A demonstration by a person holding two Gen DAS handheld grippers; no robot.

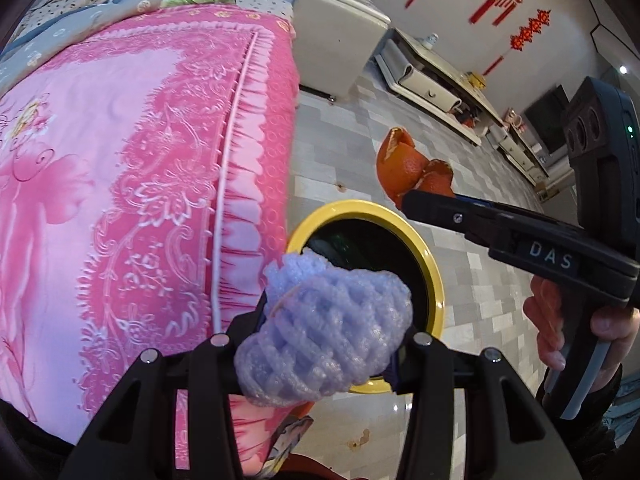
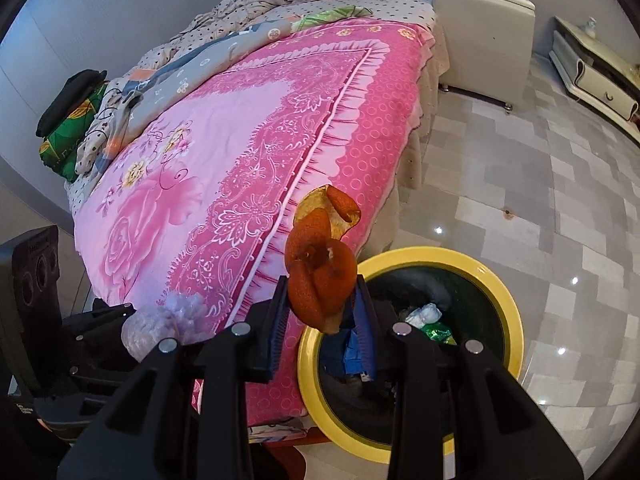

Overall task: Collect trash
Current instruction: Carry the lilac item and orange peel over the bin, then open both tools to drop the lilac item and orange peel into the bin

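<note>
Lilac foam netting (image 1: 324, 328), crushed into a soft wad, fills the near field of the left wrist view, clenched between the fingers of the left gripper (image 1: 326, 344). It hangs partly over the near rim of the yellow-rimmed trash bin (image 1: 434, 276), but much of the wad still overlaps the pink bedspread (image 1: 132, 168) at 9 o'clock.

Past it, at 2 o'clock, the right gripper (image 1: 416, 196) comes in from the right with its fingers clamped on a curl of orange peel (image 1: 412, 170). In this view the peel sits above the far rim and the grey tiled floor (image 1: 480, 280), not plainly over the opening.

From the right wrist view the peel (image 2: 322, 276) stands up between the blue pads (image 2: 366, 326), with the bin (image 2: 516, 320) from 3 to 5 o'clock and wrappers (image 2: 426, 314) already lying inside. The foam (image 2: 160, 320) and left gripper (image 2: 132, 316) show at 8 o'clock, against the bed's edge.

My worry is a release made too soon. The foam is light and springy, so it may catch on a pad, or drift onto the bedspread or floor unless it is centred over the opening. The peel looks pinched only at its lower part, and may tip across the rim as it drops. Both grippers crowd one bin mouth, so they could knock together or nudge the bin.
</note>
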